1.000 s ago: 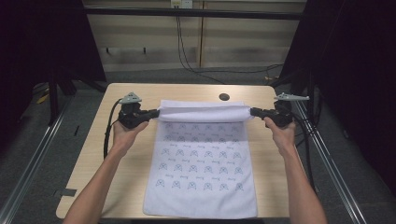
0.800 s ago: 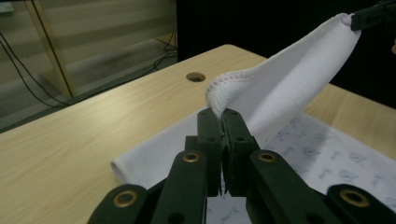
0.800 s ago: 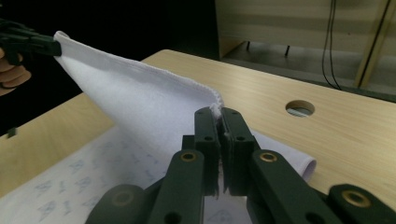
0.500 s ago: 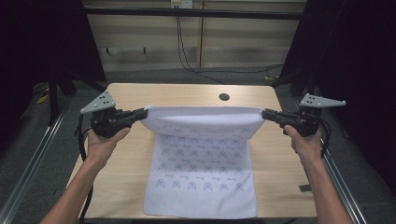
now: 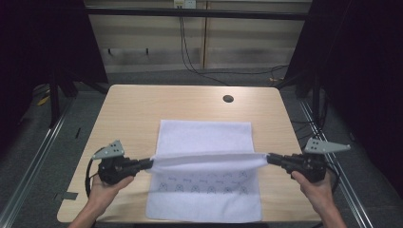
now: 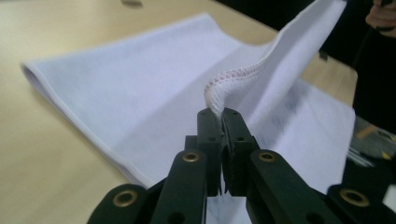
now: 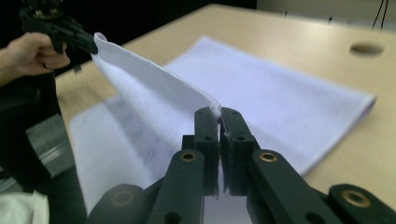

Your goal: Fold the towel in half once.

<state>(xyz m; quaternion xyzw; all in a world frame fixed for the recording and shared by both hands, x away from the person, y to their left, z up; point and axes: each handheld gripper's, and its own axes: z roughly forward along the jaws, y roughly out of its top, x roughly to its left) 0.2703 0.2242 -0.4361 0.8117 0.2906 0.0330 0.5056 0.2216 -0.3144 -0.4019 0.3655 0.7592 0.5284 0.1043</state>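
A white towel (image 5: 204,161) is lying on the light wooden worktop (image 5: 138,109), folded back over itself: its far part is resting flat with the fold line toward the far side of the worktop, while the edge carried by the two grippers is hanging stretched in the air above the lower layer, which is showing a faint printed pattern of small blue marks near the person's side. The left gripper (image 5: 151,163) is pinching the left corner of that raised edge, its jaws pressed together on the cloth with no gap showing; in the left gripper view the left gripper (image 6: 219,112) is biting a bunched corner with a red-stitched hem, and the towel (image 6: 140,93) is spreading out flat beyond it on the worktop. The right gripper (image 5: 267,159) is clamping the opposite corner the same way, jaws closed tight on the fabric; in the right gripper view the right gripper (image 7: 218,112) is gripping the hem, and the raised edge is running taut from it across to the other gripper, held by the person's left hand (image 7: 32,53) at the top left. Each hand is wrapping round its gripper's body near the worktop's near edge, left hand (image 5: 110,183) and right hand (image 5: 314,185) well apart, with the towel sagging slightly between them. A small round hole (image 5: 228,99) is sitting in the worktop beyond the towel, toward the far right
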